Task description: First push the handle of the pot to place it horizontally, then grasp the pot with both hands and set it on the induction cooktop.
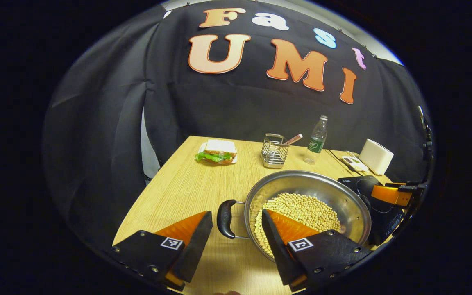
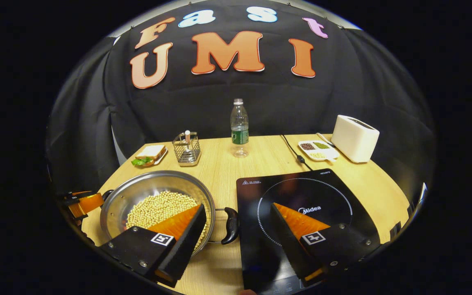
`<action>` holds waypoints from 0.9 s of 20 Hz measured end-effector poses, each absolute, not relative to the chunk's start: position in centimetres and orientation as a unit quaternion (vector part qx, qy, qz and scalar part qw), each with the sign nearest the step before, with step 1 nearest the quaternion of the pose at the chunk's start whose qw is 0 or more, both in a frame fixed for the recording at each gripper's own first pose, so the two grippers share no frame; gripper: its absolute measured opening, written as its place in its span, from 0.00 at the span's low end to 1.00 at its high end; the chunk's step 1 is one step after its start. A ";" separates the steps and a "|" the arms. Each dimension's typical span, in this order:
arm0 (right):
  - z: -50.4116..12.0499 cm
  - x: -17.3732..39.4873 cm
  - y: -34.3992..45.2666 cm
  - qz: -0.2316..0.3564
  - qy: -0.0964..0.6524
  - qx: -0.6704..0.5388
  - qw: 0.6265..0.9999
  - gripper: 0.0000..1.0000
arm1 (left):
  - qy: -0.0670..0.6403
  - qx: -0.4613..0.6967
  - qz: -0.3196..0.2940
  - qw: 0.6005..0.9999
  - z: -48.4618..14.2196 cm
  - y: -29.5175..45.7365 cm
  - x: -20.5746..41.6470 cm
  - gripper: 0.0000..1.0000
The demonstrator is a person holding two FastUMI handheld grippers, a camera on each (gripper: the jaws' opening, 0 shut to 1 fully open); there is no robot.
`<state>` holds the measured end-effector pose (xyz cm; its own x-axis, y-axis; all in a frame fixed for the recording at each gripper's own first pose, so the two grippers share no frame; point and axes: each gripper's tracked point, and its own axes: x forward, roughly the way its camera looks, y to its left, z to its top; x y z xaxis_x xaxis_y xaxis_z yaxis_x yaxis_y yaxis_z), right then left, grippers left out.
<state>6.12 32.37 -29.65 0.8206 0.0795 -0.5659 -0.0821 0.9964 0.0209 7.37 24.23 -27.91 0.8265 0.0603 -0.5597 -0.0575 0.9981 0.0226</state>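
Note:
A steel pot full of pale beans rests on the wooden table, just left of the black induction cooktop. Its two black handles stick out sideways. My left gripper is open, and the pot's left handle lies between its fingers without touching them. My right gripper is open as well and straddles the right handle; one finger is over the beans, the other over the cooktop. Each view also catches the other gripper beyond the pot's far side, the right gripper and the left gripper.
Along the back of the table stand a sandwich on a plate, a wire holder, a water bottle, a small dish of grains and a white toaster. A black cord runs to the cooktop.

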 end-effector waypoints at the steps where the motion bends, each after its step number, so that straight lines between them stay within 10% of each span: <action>1: -30.3 6.3 32.6 0.042 0.304 -0.005 0.952 0.98 | 0.302 0.000 0.029 0.953 -28.6 24.2 7.7 0.78; 10: -33.3 6.2 34.3 0.052 0.348 0.000 0.936 1.00 | 0.350 0.008 0.026 0.936 -32.2 24.9 9.4 0.78; 18: -33.5 6.1 34.4 0.047 0.356 0.005 0.933 0.63 | 0.375 -0.018 0.045 0.926 -33.1 24.6 9.0 0.53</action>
<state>6.07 34.39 -33.49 0.7418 0.0914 -0.6644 -0.0846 0.9955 0.0425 9.03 24.65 -33.12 0.7141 0.0692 -0.6966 -0.0959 0.9954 0.0005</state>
